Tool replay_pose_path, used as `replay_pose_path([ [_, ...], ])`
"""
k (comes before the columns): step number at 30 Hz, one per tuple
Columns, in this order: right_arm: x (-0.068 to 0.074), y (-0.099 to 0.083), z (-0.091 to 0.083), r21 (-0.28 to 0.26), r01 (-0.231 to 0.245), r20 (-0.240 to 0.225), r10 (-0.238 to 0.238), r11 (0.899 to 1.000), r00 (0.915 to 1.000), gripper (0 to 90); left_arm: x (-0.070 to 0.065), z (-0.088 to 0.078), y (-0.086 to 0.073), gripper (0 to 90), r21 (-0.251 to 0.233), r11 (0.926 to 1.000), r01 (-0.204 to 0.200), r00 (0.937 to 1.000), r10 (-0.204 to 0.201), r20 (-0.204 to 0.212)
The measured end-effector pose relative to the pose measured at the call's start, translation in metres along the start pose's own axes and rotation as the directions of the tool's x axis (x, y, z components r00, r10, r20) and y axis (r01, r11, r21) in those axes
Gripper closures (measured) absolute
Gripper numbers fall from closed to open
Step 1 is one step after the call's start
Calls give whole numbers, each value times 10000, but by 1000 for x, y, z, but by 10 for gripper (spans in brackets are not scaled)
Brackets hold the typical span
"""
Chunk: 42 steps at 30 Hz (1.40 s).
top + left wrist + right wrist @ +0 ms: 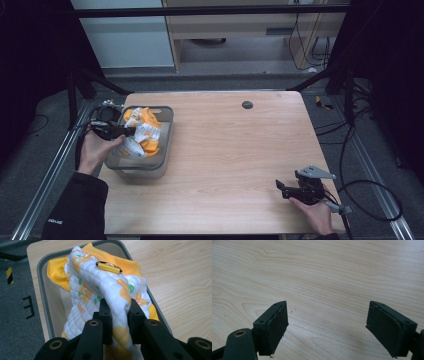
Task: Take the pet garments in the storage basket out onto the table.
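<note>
Wooden table (225, 150): left gripper (117, 312) fingers clamp quilted cloth (100, 287) over grey bin (41, 267); right gripper (327, 322) fingers apart.

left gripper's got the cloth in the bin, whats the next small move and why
Probably keep lifting: the left gripper is shut on a fold of the quilted cloth, but most of it is inside the grey bin. The yellow clip resting on top may slide off, so raise it gently.
</note>
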State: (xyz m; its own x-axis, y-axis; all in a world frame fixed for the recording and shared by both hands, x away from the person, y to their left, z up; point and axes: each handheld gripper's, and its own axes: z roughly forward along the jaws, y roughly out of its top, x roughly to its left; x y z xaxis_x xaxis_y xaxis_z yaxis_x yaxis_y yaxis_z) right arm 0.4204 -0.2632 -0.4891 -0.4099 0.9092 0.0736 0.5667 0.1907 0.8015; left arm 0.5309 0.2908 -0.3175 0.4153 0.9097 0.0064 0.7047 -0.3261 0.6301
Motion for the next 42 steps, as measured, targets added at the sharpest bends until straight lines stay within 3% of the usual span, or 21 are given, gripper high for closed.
replay_pose_path([
  [16, 0, 0, 0, -57, 73, 48, -73, 10000, 10000, 172, -19, -28, 7, 773, -453, 9966, -692, 9974, 700, 171],
  [29, 0, 0, -1, -61, 18, 38, -17, 10000, 10000, 172, -36, -35, 9, 772, -539, 9918, -1157, 9912, 1188, 584],
  [42, 0, 1, -2, -160, 84, 90, -83, 9998, 9999, 172, -66, -35, 16, 772, -662, 9786, -1950, 9739, 2012, 1050],
])
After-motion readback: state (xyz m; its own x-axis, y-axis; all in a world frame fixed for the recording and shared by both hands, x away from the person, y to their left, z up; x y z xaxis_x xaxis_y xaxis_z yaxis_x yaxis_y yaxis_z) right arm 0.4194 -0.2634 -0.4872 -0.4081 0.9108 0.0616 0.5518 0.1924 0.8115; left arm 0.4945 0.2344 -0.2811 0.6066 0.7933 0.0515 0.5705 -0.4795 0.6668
